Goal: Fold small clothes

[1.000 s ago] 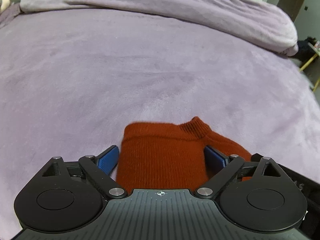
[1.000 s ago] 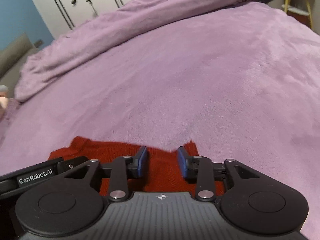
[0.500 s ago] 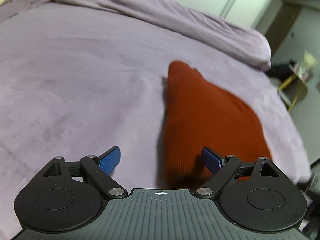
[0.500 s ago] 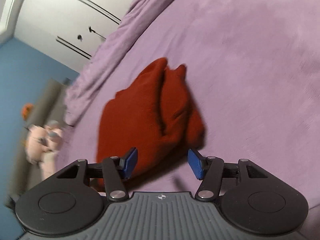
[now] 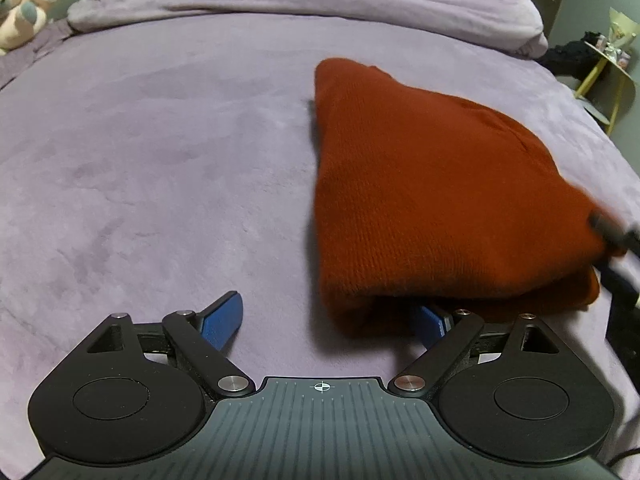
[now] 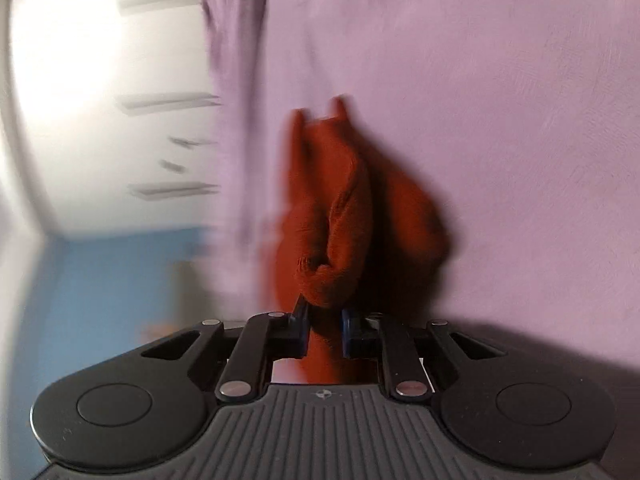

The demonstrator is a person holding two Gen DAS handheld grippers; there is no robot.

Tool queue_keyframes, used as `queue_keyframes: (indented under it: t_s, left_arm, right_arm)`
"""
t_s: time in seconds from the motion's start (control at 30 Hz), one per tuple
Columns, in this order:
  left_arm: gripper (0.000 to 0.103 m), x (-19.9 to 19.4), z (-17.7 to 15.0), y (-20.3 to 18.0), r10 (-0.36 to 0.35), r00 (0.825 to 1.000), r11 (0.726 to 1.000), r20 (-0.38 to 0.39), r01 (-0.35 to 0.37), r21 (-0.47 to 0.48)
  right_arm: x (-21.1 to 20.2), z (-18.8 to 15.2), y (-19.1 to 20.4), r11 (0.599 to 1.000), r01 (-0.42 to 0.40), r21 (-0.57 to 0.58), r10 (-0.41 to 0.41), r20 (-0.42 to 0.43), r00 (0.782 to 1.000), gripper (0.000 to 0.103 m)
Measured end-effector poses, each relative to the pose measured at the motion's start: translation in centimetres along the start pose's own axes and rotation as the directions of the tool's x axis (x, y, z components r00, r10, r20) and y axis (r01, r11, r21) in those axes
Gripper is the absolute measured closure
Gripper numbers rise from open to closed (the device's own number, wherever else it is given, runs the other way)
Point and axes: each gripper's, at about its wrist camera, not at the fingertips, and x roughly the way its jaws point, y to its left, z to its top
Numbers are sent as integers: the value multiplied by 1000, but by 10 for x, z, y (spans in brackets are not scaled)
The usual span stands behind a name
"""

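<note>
Left wrist view: the rust-red knit garment (image 5: 432, 184) lies folded on the purple bedspread (image 5: 160, 140) toward 1 o'clock of the left gripper (image 5: 328, 316), jaws wide apart, while the right gripper (image 6: 325, 330) (badly blurred) clamps its bunched edge.

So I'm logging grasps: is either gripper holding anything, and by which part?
The right gripper pinches the folded rust-red knit garment by a bunched edge. The left gripper is open, holding nothing.

Rust-red knit garment (image 5: 432, 200), folded, bunched, lifted above purple bedspread.
</note>
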Motion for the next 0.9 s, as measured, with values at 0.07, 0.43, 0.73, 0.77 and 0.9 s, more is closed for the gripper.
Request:
queue_keyframes:
  t_s: [0.07,0.43,0.73,0.77,0.9]
  left_arm:
    - [14,-3,1,7,23,1000,999,11,-23,-34]
    - [17,-11,5,31,8,1000,987,-7,-9,-161]
    - [18,-13,8,35,-33,999,983,-36,26,-183]
    - [18,-13,8,34,-29,999,985,-37,22,-174]
    - [19,-24,11,34,-37,997,989,-65,27,-147]
  right_arm:
    - [1,-6,22,964,155,-215,-150,40,988,93]
    - [-17,-8,35,879,186,-440,-186,42,982,83]
    - [-6,27,80,814,149,-562,-151,44,988,66]
    - [8,30,83,809,157,-567,-177,21,984,66]
    - [35,30,84,805,125,-580,-192,-55,980,71]
